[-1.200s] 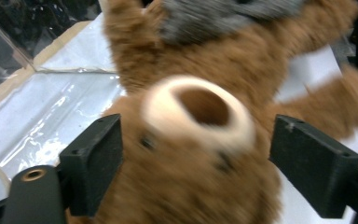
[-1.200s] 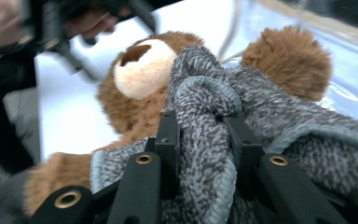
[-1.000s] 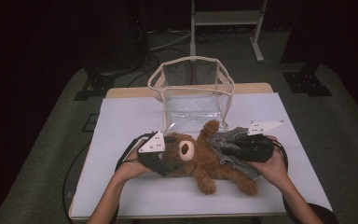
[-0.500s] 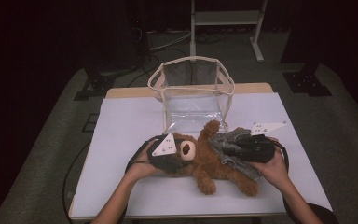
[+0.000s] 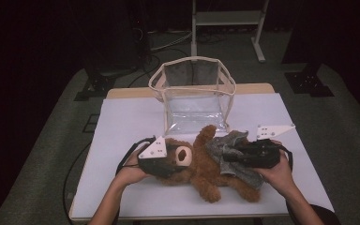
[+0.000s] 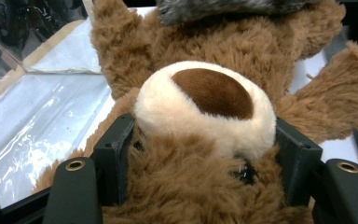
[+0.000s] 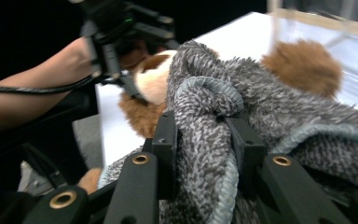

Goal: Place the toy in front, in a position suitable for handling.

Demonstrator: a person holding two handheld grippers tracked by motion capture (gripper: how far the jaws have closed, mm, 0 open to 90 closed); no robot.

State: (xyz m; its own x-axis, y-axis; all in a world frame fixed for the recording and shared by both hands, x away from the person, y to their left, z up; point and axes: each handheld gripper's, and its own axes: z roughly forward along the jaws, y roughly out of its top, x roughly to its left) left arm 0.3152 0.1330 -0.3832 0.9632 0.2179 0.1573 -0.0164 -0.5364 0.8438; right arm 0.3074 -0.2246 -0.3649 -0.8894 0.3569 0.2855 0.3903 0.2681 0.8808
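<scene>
The brown teddy bear [image 5: 201,171] lies on its back in the lower middle of the high view, on the white table [image 5: 122,122], with its head to the left and its legs to the lower right. A grey knitted garment [image 5: 227,154] covers its body on the right side. Behind the bear, in the upper middle of the frame, a clear plastic bag [image 5: 194,93] with a beige rim stands open.

The left gripper [image 5: 180,161] is at the bear's head. In the left gripper view the head fills the lower middle of the frame, and the cream muzzle [image 6: 205,105] with its dark brown nose sits just above and between the two black jaws. The jaws have just been closing, with the head between them. Now they stand about half open, one jaw at each side of the head, and both press into the brown fur, so this gripper is grasping the head.

The right gripper [image 5: 229,157] lies over the garment at the right of the bear. In the right gripper view a thick fold of the grey knit, with its pale blue hem [image 7: 214,88], rises in the middle of the frame between the two jaws. The jaws are narrow and are clenched on this fold from both sides. The left gripper [image 7: 121,51] is seen far off in the upper left of that view, at the bear's muzzle.
</scene>
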